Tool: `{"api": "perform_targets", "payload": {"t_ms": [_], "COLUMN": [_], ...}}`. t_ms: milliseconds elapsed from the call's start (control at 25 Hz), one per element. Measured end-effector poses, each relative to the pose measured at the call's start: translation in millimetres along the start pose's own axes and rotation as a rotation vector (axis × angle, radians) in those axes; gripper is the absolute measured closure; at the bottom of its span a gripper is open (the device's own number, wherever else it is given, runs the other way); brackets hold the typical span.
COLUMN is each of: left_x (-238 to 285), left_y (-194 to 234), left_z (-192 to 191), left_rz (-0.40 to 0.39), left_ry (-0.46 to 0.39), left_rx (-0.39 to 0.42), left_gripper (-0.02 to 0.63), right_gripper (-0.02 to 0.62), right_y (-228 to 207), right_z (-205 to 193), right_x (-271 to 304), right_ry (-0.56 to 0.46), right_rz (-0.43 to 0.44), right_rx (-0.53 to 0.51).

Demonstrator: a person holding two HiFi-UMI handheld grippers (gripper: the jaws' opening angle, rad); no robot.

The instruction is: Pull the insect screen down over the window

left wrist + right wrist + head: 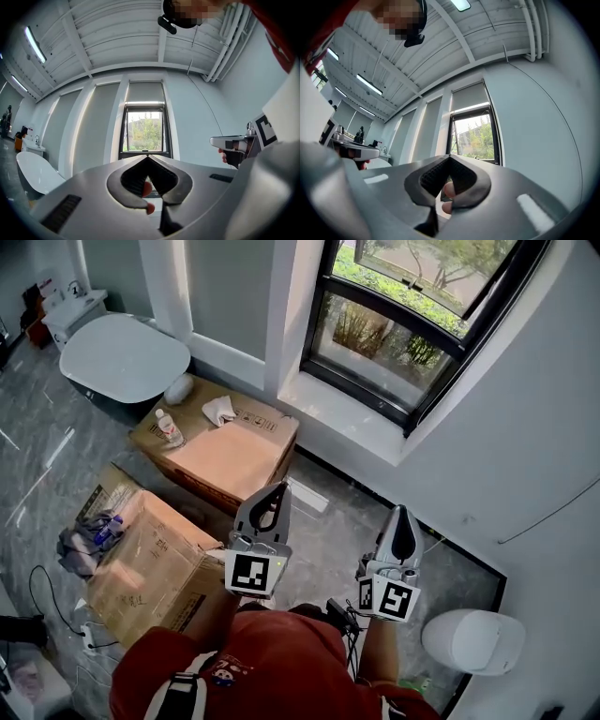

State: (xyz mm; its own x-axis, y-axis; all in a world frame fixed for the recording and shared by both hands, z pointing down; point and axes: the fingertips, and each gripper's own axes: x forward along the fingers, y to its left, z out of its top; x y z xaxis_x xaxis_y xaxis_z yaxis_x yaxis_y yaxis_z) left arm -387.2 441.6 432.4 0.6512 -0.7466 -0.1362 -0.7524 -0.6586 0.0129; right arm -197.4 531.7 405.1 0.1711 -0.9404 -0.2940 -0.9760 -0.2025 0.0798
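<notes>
Two hand-held grippers are held up in front of the person. The left hand-held gripper (278, 487) (148, 157) and the right hand-held gripper (401, 511) (450, 157) both have their jaws pressed together with nothing between them. Each carries one cube with black-and-white square markers. They point toward the single dark-framed window (412, 329) (144, 129) (476, 136) and are well apart from it.

The insect screen cannot be made out for certain. A grey panel (144, 92) fills the recess above the glass, and the panes below it are uncovered, with green plants showing through.

Two cardboard boxes lie on the floor (337, 521). The nearer box (150, 563) is by the person's left side, and the farther box (220, 451) sits under the sill. One plastic bottle (169, 428) with a red label and one crumpled white cloth (219, 410) rest on the farther box. The print on both boxes and on the bottle is too small to read. One white bathtub (122, 357) stands beyond the boxes.
</notes>
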Motion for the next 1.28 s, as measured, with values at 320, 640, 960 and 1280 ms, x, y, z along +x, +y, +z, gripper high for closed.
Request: {"api": "perform_targets", "payload": {"t_ms": [320,640,960,1280], "left_x": [6,46,109,180], "left_y": [17,13,4,-5], "left_z": [-12,-25,-35,-33], "left_rz": [0.006,-0.011,-0.028,-0.028], "left_ry": [0.013,0.039,0.055,0.068], "left_rx": [-0.016,-0.007,-0.004,0.022], "left_gripper": [0.601,0.601,0.600,0.601], "right_gripper": [0.586,0.586,0.586,0.586], "right_y": [14,-1,-40,-83], "right_z": [-12,-37,-56,-68], "right_x": [11,46,87,135], "right_ry": [0.005,0.026,0.038,0.050], "right_rz": [0.005,0.004,-0.021,-0.010], "right_rx": [-0.023,0.000,0.015,0.035]}}
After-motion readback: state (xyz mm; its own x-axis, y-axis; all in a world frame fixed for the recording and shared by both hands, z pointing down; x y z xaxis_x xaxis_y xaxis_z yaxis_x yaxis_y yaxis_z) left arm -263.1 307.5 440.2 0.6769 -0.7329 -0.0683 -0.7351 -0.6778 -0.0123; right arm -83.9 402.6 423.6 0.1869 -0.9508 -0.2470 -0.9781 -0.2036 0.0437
